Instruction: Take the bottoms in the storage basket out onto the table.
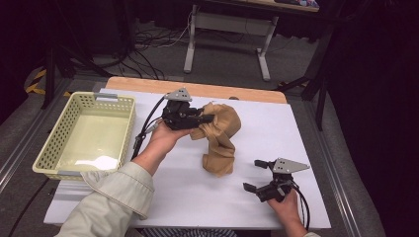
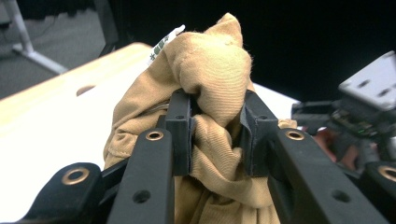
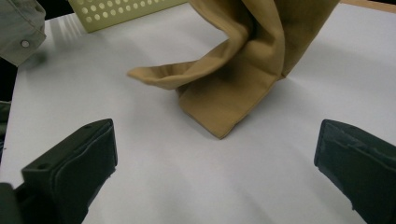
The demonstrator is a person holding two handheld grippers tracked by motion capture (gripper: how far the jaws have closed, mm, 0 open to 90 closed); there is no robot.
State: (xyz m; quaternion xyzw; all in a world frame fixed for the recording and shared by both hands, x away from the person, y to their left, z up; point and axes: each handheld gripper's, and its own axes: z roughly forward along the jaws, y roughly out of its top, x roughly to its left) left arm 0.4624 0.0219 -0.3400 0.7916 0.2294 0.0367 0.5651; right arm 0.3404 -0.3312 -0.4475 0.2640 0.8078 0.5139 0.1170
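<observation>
I count one tan cloth (image 1: pixel 219 136) on my counter (image 1: pixel 276 128), bunched, so it might hide a second piece, though I see just one. One pale yellow basket (image 1: pixel 87 133) sits at my left. I have two tongs: my left tongs (image 1: pixel 205 118) and my right tongs (image 1: pixel 253 175). One white label (image 2: pixel 164 43) shows on the cloth.

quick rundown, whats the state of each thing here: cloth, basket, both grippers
tan cloth: bunched, upper part lifted and pinched, lower end draped on the white table
left hand-held gripper: shut on the tan cloth, fabric squeezed between its pads
right hand-held gripper: open, jaws wide apart, nothing between them, short of the cloth's lower end
yellow basket: upright at the table's left, nothing in it
</observation>
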